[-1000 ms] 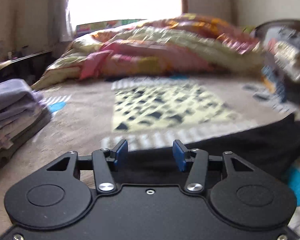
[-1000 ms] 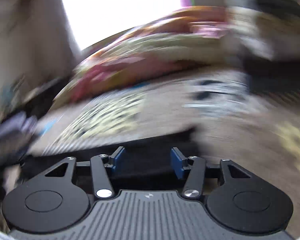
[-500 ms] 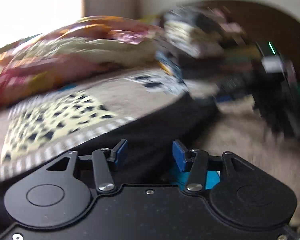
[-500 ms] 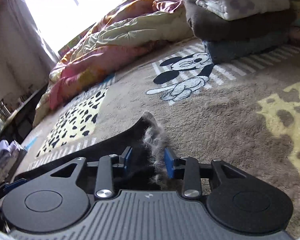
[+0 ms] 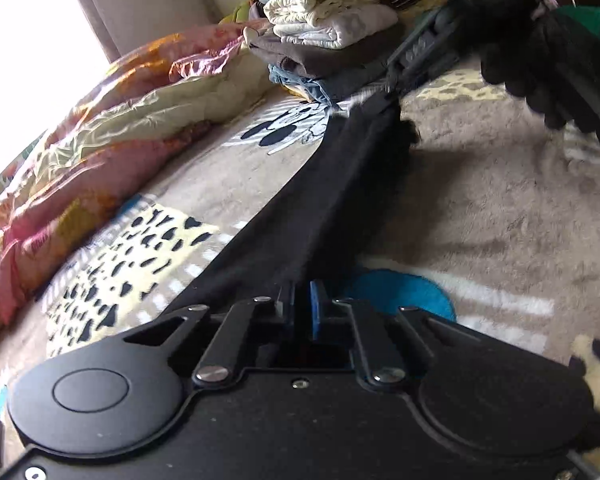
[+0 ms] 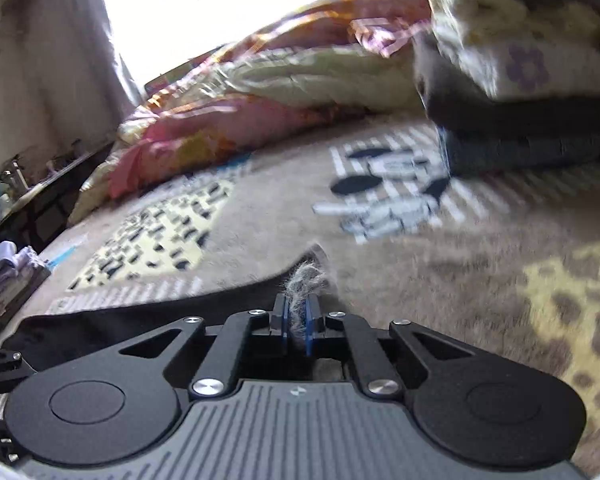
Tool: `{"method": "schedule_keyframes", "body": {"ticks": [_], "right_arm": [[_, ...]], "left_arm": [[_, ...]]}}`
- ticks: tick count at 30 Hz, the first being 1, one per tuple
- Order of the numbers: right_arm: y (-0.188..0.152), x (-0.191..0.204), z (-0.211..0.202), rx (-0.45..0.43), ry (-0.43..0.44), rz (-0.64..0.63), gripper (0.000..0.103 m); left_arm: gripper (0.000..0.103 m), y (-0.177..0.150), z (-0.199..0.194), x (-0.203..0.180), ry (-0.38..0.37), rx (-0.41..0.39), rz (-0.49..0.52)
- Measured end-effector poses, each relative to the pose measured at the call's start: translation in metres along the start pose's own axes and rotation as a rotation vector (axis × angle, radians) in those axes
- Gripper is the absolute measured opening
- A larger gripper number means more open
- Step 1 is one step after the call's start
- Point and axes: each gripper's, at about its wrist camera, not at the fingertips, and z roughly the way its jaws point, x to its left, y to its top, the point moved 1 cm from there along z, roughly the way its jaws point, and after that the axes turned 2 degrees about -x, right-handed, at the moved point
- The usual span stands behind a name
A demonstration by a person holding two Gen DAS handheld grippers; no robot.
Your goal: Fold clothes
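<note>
While both ends are pinched, the black garment (image 5: 340, 196) lies stretched across the patterned blanket (image 5: 500, 208). Left gripper (image 5: 302, 312): clenched on its near end. Right gripper (image 6: 298, 326): clamped on the far, fuzzy-lined end (gloved hand (image 5: 540, 52) behind). Keep tension even, lift together, and fold clear of the far clothes stack (image 5: 332, 28).

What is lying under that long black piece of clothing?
Under the black garment lies the beige patterned blanket, with a yellow spotted patch on one side and a blue spot on the other. What pattern sits directly beneath the cloth is covered.
</note>
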Motion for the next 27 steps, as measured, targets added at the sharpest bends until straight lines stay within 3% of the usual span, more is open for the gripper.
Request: {"method": "schedule_keyframes", "body": {"ticks": [2,6,8,9,13,15,18,20,21,22,23,25,27], "right_arm": [[0.000,0.003,-0.002,0.007,-0.010,-0.032,0.009],[-0.021,-0.008,0.021,0.145,-0.072,-0.043,0.012],[-0.020,-0.007,0.018,0.139,-0.086,-0.070,0.018],[-0.017,-0.005,0.014,0.135,-0.098,-0.090,0.025],[-0.006,0.008,-0.013,0.022,-0.147,-0.168,0.028],[-0.003,0.024,-0.020,-0.031,-0.116,-0.232,0.028],[-0.011,0.057,-0.007,-0.013,-0.034,-0.340,0.027],[-0.022,0.072,0.008,0.029,0.021,-0.364,0.026],[-0.028,0.075,0.016,0.056,0.015,-0.389,0.026],[-0.036,0.075,0.028,0.102,-0.005,-0.412,0.031],[-0.042,0.067,0.039,0.137,-0.017,-0.405,0.032],[-0.041,0.048,0.041,0.114,0.025,-0.339,0.033],[-0.032,0.047,0.032,0.106,-0.001,-0.344,0.033]], "left_arm": [[0.006,-0.009,0.010,-0.002,-0.017,0.023,-0.006],[0.006,-0.009,0.012,-0.005,-0.011,0.018,0.002],[0.007,-0.010,0.008,-0.003,-0.041,0.023,-0.003],[0.010,-0.010,0.006,-0.001,-0.051,0.022,-0.013],[0.010,-0.006,-0.011,0.025,-0.080,-0.080,-0.210],[0.010,-0.002,-0.014,0.035,-0.088,-0.135,-0.317],[0.010,0.004,0.003,0.037,-0.056,-0.122,-0.435],[0.013,0.009,0.020,0.027,-0.051,-0.072,-0.410],[0.025,0.010,0.033,0.019,-0.038,-0.006,-0.385],[0.026,0.009,0.044,0.011,-0.024,0.045,-0.346],[0.026,0.009,0.048,0.004,0.003,0.030,-0.311],[0.027,0.014,0.051,0.005,0.005,0.043,-0.313],[0.027,0.015,0.049,0.009,-0.006,0.033,-0.312]]}}
